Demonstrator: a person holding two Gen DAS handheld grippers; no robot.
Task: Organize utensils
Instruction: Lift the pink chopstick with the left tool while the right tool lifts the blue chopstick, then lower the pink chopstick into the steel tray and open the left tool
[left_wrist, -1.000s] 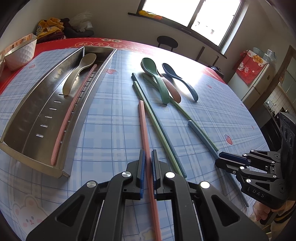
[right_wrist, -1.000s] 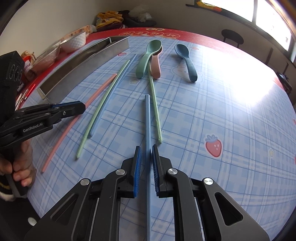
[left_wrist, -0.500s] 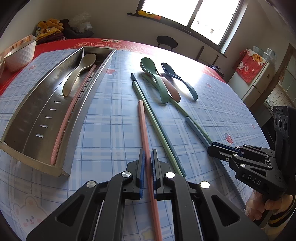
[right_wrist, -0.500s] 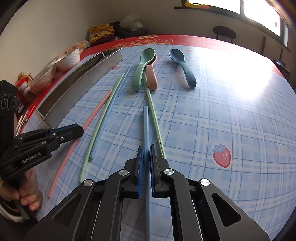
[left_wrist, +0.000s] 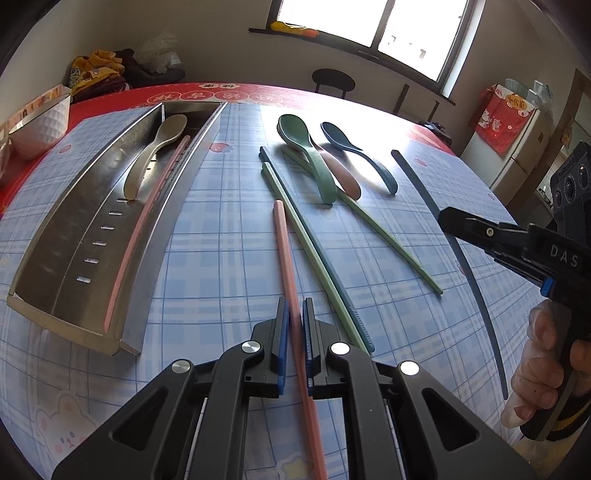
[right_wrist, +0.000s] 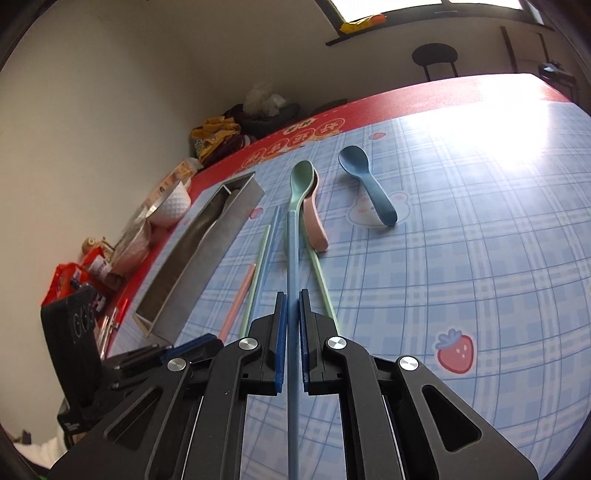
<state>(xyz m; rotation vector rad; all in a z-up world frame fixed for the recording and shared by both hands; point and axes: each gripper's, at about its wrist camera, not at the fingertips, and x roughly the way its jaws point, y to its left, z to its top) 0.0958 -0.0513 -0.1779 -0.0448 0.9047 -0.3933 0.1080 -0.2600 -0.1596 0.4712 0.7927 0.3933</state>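
Stainless utensil tray (left_wrist: 66, 236) lies toward the counter's (left_wrist: 221, 258) left edge, ready for sorted pieces. Left gripper (left_wrist: 293, 332) fingers clamp the pink chopstick (left_wrist: 284, 251); right gripper (right_wrist: 290, 317) fingers clamp the blue chopstick (right_wrist: 292, 258), lifted for carrying trayward.

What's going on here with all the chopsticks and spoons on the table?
A person is sorting utensils with a handheld gripper in each hand. The left gripper is clamped on a pink chopstick, and the right gripper is clamped on a blue chopstick. The long steel tray already holds a beige spoon and another pink chopstick. Three spoons and more chopsticks lie on the checked tablecloth.
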